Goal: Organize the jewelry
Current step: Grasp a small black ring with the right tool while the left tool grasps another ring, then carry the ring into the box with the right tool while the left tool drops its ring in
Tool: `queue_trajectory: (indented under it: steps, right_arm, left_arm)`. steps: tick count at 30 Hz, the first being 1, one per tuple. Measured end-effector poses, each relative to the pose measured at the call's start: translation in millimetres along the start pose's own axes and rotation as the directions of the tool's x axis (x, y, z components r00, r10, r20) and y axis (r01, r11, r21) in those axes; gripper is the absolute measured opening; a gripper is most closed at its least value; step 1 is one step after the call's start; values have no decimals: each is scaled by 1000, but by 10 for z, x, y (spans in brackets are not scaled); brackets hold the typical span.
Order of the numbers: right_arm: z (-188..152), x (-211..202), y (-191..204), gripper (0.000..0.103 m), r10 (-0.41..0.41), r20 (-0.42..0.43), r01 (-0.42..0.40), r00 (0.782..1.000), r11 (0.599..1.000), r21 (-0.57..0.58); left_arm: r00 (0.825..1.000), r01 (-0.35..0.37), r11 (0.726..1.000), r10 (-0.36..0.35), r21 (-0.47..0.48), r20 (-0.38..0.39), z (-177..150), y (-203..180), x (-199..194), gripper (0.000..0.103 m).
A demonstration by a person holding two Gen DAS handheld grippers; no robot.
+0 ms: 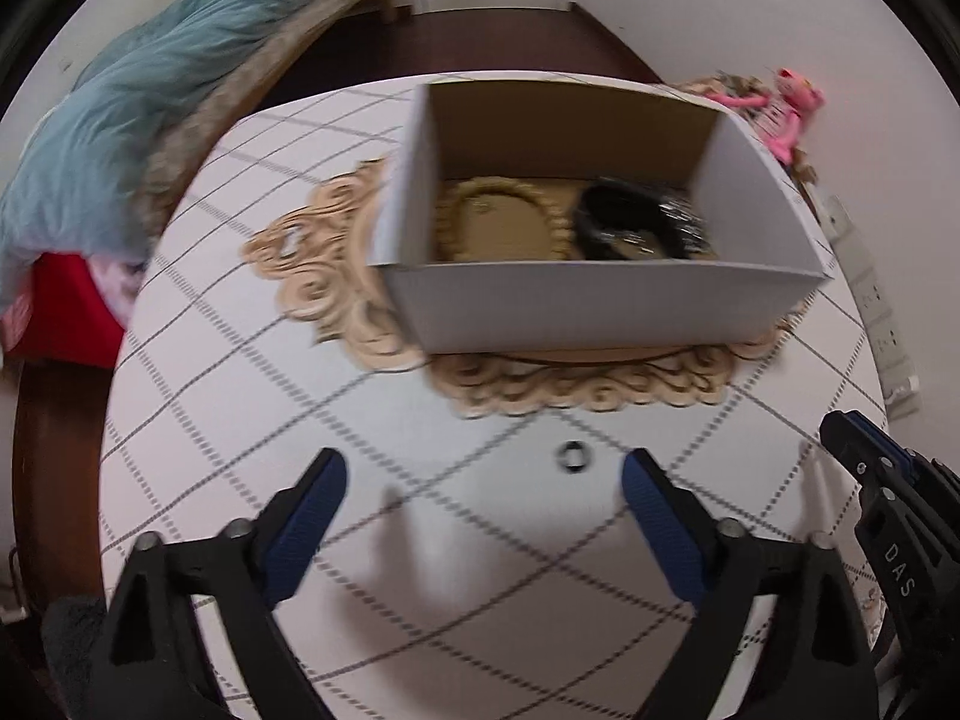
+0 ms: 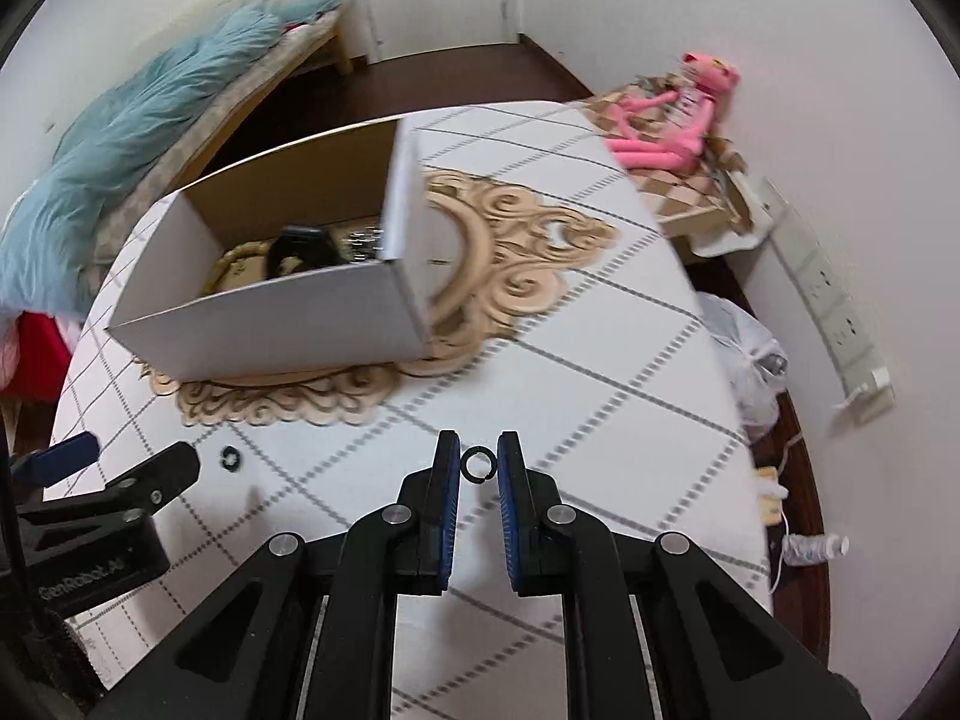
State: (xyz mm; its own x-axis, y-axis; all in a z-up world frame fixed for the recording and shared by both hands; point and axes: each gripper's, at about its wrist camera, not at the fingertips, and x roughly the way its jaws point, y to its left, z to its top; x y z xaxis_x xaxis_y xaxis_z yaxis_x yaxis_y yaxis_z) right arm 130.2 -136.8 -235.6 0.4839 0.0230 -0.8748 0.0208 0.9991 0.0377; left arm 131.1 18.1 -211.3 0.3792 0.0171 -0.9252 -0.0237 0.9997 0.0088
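Note:
A white cardboard box (image 1: 600,306) stands on an ornate wooden mat (image 1: 324,264) and holds a gold oval frame (image 1: 501,222) and dark bangles (image 1: 636,228). A small dark ring (image 1: 573,456) lies on the checked tablecloth, between and just ahead of my open left gripper (image 1: 483,477). My right gripper (image 2: 478,456) is nearly closed around a second thin dark ring (image 2: 478,463), held between its fingertips just above the cloth. The box (image 2: 270,336) and the first ring (image 2: 230,458) also show in the right wrist view, with the left gripper (image 2: 114,468) at left.
A bed with a blue blanket (image 1: 138,108) lies beyond the table to the left. A pink plush toy (image 2: 678,114) sits on a side stand at right. A power strip (image 2: 834,300) and a plastic bag (image 2: 750,360) are past the table's right edge.

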Motion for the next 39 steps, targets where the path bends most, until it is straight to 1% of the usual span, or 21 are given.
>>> queue_trajectory:
  steps: [1,2,3,4,6,7,8,9,10,12,15,21,27,31,35,37,39]
  right_arm:
    - [-7,8,-56,13,-6,-4,6,1000,1000,12]
    - [-16,10,-92,13,-10,-5,10,1000,1000,20]
    - [-36,17,-129,13,-13,-9,13,1000,1000,28]
    - [-54,21,-166,13,-16,-11,17,1000,999,37]
    - [-50,34,-215,13,-20,-15,21,1000,999,47]
    - [-52,35,-234,13,-21,-15,22,1000,998,52]
    - [-54,34,-251,13,-21,-15,22,1000,998,54]
    - [-61,30,-254,13,-22,-14,23,1000,998,55]
    - [-64,28,-262,13,-22,-13,23,1000,998,57]
    - [-66,26,-269,13,-22,-13,23,1000,998,60]
    - [-64,20,-275,13,-20,-11,21,1000,998,60]
    - [-68,-47,-291,13,-17,0,17,1000,998,66]
    - [-17,-227,-270,13,-2,36,0,999,998,63]
    - [80,-391,-231,13,34,65,-39,997,997,65]
    - [307,-550,-132,13,93,101,-98,991,994,53]
    - [493,-591,-52,13,125,114,-131,986,991,40]
    - [706,-560,35,13,157,108,-160,982,987,23]
  left_arm:
    - [1000,4,1000,-4,13,-1,3,-49,22,80]
    - [1000,5,1000,-5,24,-4,7,-93,46,70]
    - [1000,10,999,-9,35,-7,9,-130,65,62]
    - [1000,9,999,-8,44,-10,4,-170,80,58]
    - [1000,11,998,-10,57,-10,-14,-201,105,41]
    - [1000,10,998,-9,61,-12,-11,-203,126,37]
    - [1000,15,998,-14,64,-14,-11,-201,143,29]
    - [1000,16,998,-16,63,-15,-14,-187,153,24]
    - [1000,21,998,-21,63,-15,-16,-184,172,23]
    - [1000,30,997,-30,66,-8,-20,-191,193,12]
    - [999,37,997,-38,70,7,-23,-199,194,10]
    - [997,68,996,-70,62,37,-30,-190,114,10]
    - [991,96,993,-101,68,90,-39,-173,-171,10]
    - [983,131,990,-137,54,120,20,-90,-408,10]
    - [970,188,982,-191,29,148,226,31,-628,10]
    - [965,208,978,-208,20,159,409,108,-693,10]
    - [963,225,974,-224,9,152,593,181,-689,10]
